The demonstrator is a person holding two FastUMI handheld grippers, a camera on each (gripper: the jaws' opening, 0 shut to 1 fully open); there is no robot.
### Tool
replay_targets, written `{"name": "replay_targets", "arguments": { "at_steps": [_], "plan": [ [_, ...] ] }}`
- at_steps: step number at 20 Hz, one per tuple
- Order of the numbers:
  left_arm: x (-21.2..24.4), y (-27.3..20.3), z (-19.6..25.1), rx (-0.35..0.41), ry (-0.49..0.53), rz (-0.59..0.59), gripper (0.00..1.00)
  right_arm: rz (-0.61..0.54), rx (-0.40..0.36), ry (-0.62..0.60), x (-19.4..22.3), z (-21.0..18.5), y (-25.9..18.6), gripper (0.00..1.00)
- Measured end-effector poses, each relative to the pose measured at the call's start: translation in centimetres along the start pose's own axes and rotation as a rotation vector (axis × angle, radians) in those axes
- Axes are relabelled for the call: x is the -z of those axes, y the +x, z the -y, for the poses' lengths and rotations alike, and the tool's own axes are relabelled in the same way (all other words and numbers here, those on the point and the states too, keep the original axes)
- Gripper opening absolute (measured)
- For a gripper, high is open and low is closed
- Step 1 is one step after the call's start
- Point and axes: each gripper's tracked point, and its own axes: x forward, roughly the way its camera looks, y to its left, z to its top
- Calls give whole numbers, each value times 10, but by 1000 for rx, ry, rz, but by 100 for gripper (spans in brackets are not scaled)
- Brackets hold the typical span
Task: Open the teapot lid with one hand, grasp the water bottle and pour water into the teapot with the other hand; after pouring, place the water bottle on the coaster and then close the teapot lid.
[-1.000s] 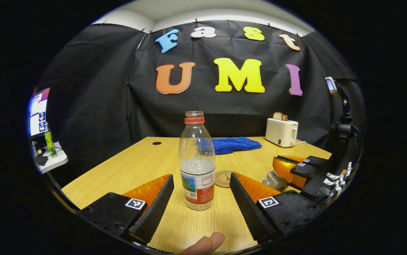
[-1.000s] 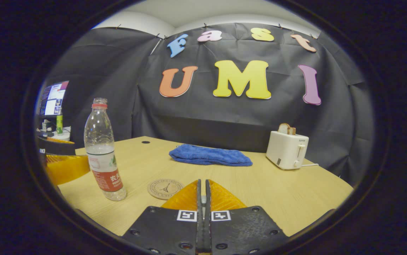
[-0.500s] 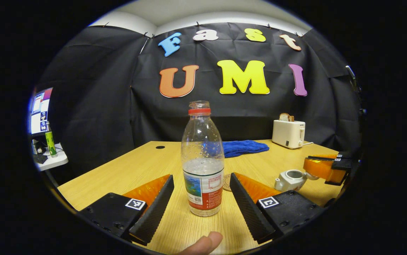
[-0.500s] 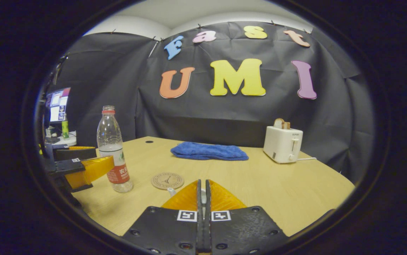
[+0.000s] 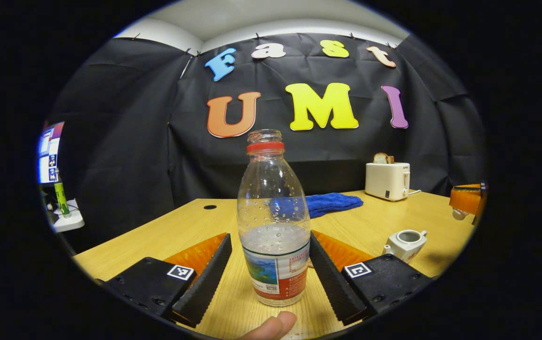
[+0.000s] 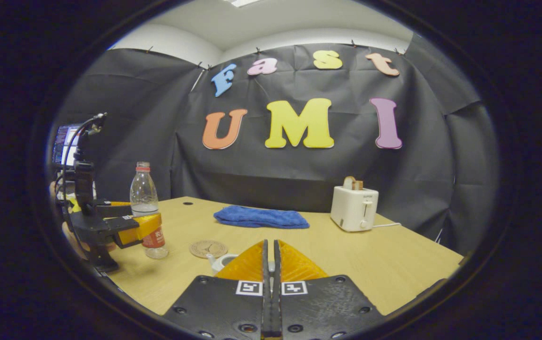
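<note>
I have my left gripper [image 5: 269,264] spread open around the upright water bottle [image 5: 274,222] near the table's [image 5: 167,231] front edge, while my right gripper [image 6: 269,264] is closed above the lidless teapot [image 5: 405,243].

The water bottle [image 5: 275,222] stands upright between the left gripper's [image 5: 271,267] spread fingers, with a gap on its left side and the right finger close against it. The open teapot [image 5: 405,243] sits on the bench [image 5: 195,226] to its right, with bare wood between them. Farther back, the blue towel [image 6: 260,218] and toaster [image 6: 354,208] line the far edge, leaving the bench's middle free around the coaster [image 6: 208,248].
</note>
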Motion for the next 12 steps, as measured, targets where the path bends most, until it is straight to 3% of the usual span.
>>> {"name": "replay_targets", "arguments": {
  "at_steps": [2, 3, 5, 12],
  "plan": [
    [1, 2, -1, 7, -21, -8, 96, 1, 19, 2, 0, 10, -4, 0],
    [2, 1, 4, 21, -51, -32, 88, 0, 25, 7, 1, 14, -6, 0],
    [0, -5, 5, 10, -71, -48, 81, 1, 36, 14, 2, 22, -9, 0],
    [-17, -30, 17, -55, 210, -84, 79, -1, 72, 8, 5, 50, -16, 0]
  ]
}}
